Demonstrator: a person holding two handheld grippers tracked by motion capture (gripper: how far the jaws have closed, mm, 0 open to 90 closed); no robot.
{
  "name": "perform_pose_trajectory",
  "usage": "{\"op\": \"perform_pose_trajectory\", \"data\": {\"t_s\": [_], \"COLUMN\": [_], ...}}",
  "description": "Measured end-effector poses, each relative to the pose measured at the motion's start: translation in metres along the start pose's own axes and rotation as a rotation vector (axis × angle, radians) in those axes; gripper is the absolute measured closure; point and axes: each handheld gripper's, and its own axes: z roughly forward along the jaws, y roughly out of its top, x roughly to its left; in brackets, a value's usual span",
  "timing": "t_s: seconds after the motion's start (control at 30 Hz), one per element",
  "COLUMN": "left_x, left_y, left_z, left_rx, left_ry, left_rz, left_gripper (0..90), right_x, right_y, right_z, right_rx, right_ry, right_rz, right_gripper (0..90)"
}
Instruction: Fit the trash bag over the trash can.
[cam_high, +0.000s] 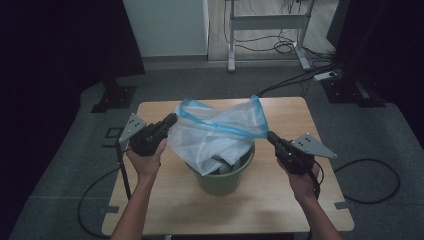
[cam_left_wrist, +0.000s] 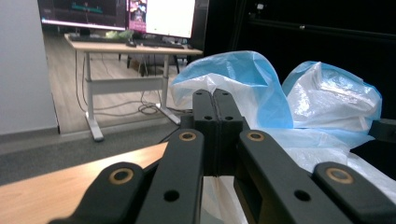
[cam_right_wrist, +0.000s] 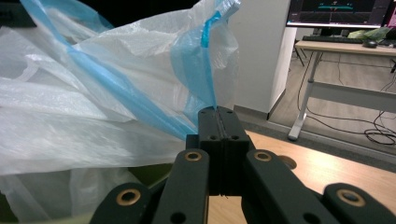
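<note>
A white plastic bag (cam_high: 215, 135) with a blue rim band hangs stretched above a green bin (cam_high: 222, 184) at the middle of the wooden table (cam_high: 165, 210). Its lower part still sits inside the bin. My left gripper (cam_high: 173, 119) is shut on the bag's left edge. In the left gripper view the jaws (cam_left_wrist: 215, 93) meet, with the bag (cam_left_wrist: 322, 102) just past them. My right gripper (cam_high: 270, 135) is shut on the blue band at the bag's right side. In the right gripper view that band (cam_right_wrist: 205, 70) rises from the closed tips (cam_right_wrist: 217, 111).
A desk frame (cam_high: 265, 22) and a white cabinet (cam_high: 165, 27) stand beyond the table. Cables (cam_high: 370, 180) lie on the grey floor at both sides. Black stand feet (cam_high: 112, 97) sit at the table's far corners. Bare tabletop lies in front of the bin.
</note>
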Motion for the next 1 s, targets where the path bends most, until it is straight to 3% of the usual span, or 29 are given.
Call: {"op": "perform_pose_trajectory", "data": {"t_s": [0.2, 0.37, 0.47, 0.6, 0.73, 1.0], "left_x": [-0.007, -0.012, -0.016, -0.021, -0.024, -0.015], "left_y": [-0.023, -0.045, -0.058, -0.073, -0.089, -0.121], "left_z": [-0.020, -0.037, -0.049, -0.061, -0.074, -0.085], "left_rx": [-0.020, -0.037, -0.061, -0.064, -0.054, -0.006], "left_ry": [-0.041, -0.058, -0.089, -0.131, -0.165, -0.198], "left_rz": [-0.005, -0.024, -0.043, -0.059, -0.071, -0.120], "left_gripper": [88.5, 88.2, 87.9, 87.8, 88.1, 88.8], "right_x": [0.006, 0.016, 0.022, 0.025, 0.028, 0.033], "right_y": [-0.015, -0.031, -0.046, -0.065, -0.081, -0.107], "right_z": [-0.014, -0.032, -0.045, -0.057, -0.062, -0.061], "right_rx": [-0.010, -0.017, -0.010, 0.020, 0.053, 0.133], "right_ry": [0.026, 0.070, 0.114, 0.160, 0.187, 0.231], "right_rz": [0.017, 0.028, 0.059, 0.117, 0.139, 0.140], "right_gripper": [88.6, 88.7, 88.7, 88.7, 88.7, 88.7]}}
